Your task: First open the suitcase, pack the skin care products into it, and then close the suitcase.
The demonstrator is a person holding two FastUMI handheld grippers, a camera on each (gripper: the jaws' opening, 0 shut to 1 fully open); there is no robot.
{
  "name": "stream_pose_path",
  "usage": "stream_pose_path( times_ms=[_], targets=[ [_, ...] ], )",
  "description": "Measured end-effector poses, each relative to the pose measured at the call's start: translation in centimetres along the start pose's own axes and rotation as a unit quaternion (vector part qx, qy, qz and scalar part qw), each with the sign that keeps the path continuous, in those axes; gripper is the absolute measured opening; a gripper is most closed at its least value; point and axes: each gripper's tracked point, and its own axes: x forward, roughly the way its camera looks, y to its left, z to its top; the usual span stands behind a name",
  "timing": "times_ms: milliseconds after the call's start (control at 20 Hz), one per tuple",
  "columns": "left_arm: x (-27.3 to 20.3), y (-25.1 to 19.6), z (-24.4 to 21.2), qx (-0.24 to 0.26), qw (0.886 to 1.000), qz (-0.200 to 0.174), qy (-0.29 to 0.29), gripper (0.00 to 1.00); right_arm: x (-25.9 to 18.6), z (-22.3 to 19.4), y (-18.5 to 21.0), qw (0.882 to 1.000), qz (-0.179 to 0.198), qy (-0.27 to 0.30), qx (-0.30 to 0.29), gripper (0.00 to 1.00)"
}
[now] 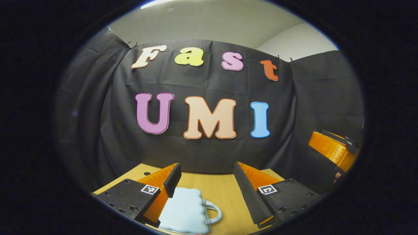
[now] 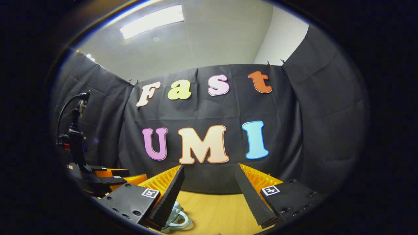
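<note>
A small pale blue suitcase (image 1: 186, 210) with a loop handle lies on the wooden table (image 1: 222, 189), below and partly behind the left finger of my left gripper (image 1: 208, 171), which is open and held above it. In the right gripper view, only the suitcase handle (image 2: 178, 218) peeks out beside the left finger of my right gripper (image 2: 209, 173), also open with nothing between its fingers. The other gripper (image 2: 107, 178) sits low at the left of that view, and in the left gripper view the other gripper (image 1: 333, 148) shows at the right edge.
Black cloth walls the booth on three sides close behind the table's far edge (image 1: 209, 174). A camera mount with a cable (image 2: 76, 130) rises above the other gripper at the left of the right gripper view.
</note>
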Motion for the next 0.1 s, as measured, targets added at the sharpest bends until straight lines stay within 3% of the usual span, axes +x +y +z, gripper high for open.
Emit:
stream_pose_path(
  times_ms=[100],
  targets=[
    [-0.25, 0.20, -0.60, 0.001, 1.000, 0.003, -0.002, 0.94, -0.24, 0.47, 0.84, 1.000, 0.000, -0.004, -0.002, 0.97]
  ],
)
